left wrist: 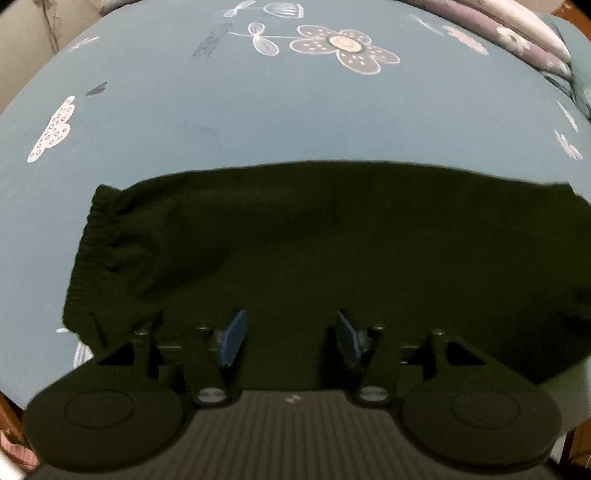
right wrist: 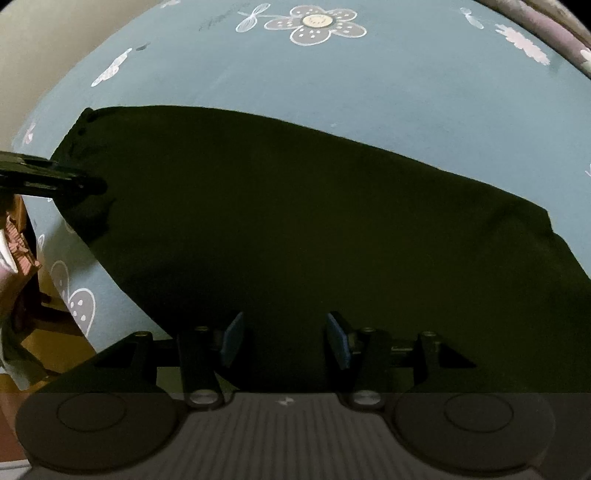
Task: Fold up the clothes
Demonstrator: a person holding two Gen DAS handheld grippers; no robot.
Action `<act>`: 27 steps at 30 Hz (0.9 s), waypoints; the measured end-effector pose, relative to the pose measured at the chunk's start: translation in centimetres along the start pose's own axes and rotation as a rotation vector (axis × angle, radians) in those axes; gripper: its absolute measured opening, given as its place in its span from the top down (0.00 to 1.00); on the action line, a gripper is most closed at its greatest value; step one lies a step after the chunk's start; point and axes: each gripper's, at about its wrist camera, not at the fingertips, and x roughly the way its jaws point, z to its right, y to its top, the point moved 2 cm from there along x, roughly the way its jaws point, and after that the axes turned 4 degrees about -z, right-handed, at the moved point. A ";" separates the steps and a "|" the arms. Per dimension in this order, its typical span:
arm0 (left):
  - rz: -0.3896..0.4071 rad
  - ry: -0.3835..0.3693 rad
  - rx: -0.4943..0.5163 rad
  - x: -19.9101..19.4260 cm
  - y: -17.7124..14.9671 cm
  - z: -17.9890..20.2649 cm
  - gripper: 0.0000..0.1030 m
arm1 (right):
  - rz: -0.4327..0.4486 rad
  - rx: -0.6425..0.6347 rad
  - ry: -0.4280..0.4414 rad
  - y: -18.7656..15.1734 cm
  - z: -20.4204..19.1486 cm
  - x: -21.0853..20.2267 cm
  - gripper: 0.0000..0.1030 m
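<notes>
A dark, almost black knitted garment [left wrist: 314,240] lies flat on a blue-grey bed sheet printed with white and grey flowers [left wrist: 258,118]. The garment is spread as a long band across the sheet, and its ribbed hem [left wrist: 86,236] is at the left end in the left wrist view.

The left gripper [left wrist: 290,338] stands over the near edge of the garment. Its two fingers with blue pads [left wrist: 232,339] are wide apart, and nothing is between them.

The right gripper [right wrist: 284,339] is also above the near part of the same garment [right wrist: 295,221]. Its blue pads [right wrist: 338,341] are spread wide and hold nothing. In the right wrist view a black part of the left gripper [right wrist: 55,181] reaches in from the left side, at the left end of the garment; whether it touches the cloth is not clear.

At the top right of the left wrist view, a folded quilt with purple flowers [left wrist: 517,29] lies at the far edge of the sheet.
</notes>
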 end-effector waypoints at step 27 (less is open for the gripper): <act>0.135 -0.092 0.060 1.3 7.4 3.4 0.46 | 0.115 -0.088 -0.024 4.7 3.0 -1.1 0.46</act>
